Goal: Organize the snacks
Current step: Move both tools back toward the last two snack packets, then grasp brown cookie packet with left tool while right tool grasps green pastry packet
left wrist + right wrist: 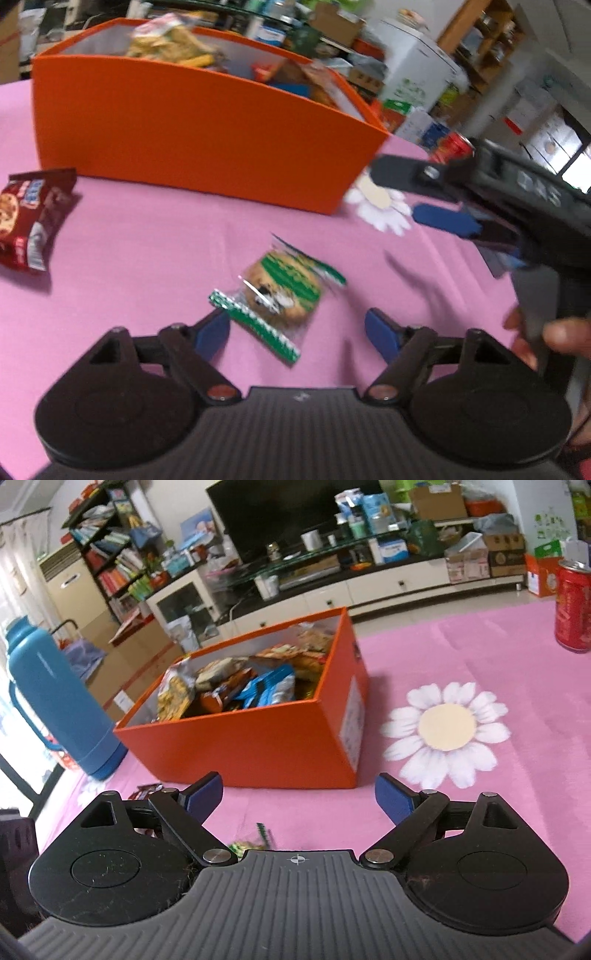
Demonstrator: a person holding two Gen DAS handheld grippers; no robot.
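Note:
An orange box (pixel 192 136) holding several snack packets stands on the pink cloth; it also shows in the right wrist view (pixel 258 746). A green-and-clear cookie packet (pixel 280 295) lies on the cloth just ahead of my open left gripper (pixel 299 332), between its blue fingertips. A dark red cookie packet (pixel 31 218) lies at the left, in front of the box. My right gripper (pixel 299 797) is open and empty, hovering before the box; it appears at the right in the left wrist view (pixel 417 195). The green packet's edge (pixel 255 843) peeks out under it.
A blue thermos (pixel 55 701) stands left of the box. A red can (pixel 574 609) stands at the far right of the table. A white daisy print (pixel 447 731) marks the cloth right of the box. Shelves and a TV stand lie beyond the table.

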